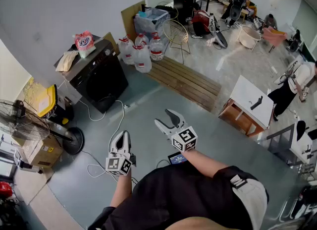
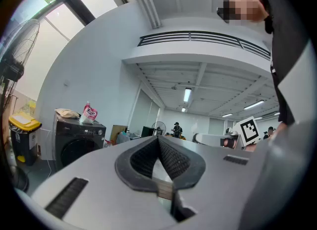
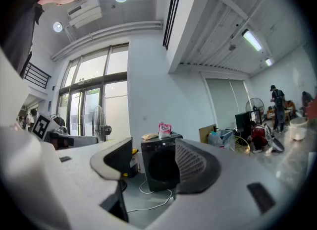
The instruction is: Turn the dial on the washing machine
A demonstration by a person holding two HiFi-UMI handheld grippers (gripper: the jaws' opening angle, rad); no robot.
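You hold both grippers out over the grey floor, well short of the black front-loading washing machine (image 1: 99, 78), which stands against the white wall ahead of you and to your left. Nothing touches it.

Your left gripper (image 1: 123, 136) is the farther of the two from the machine's front. Its jaws are clenched tip to tip with nothing between them, as the left gripper view (image 2: 158, 140) shows. In that view the machine (image 2: 74, 142) sits off to the left, and its small round dial (image 2: 99, 131) is just visible at the right end of the control strip above the door.

Your right gripper (image 1: 164, 117) is off to the machine's right, in front of it. Its jaws are released and spread wide. They grasp nothing: in the right gripper view (image 3: 153, 147) the machine (image 3: 161, 167) only shows through the gap, far behind.

On the machine's top lie a pink-and-white pouch (image 1: 84, 43) and a crumpled beige bag (image 1: 65, 61). A yellow-lidded bin (image 1: 47, 100) stands just beside the machine's left side, with a black standing fan (image 1: 25, 122) beyond it. Clear plastic water jugs (image 1: 142, 50) cluster at the machine's right. A white cable (image 1: 116, 120) trails across the floor before its door.
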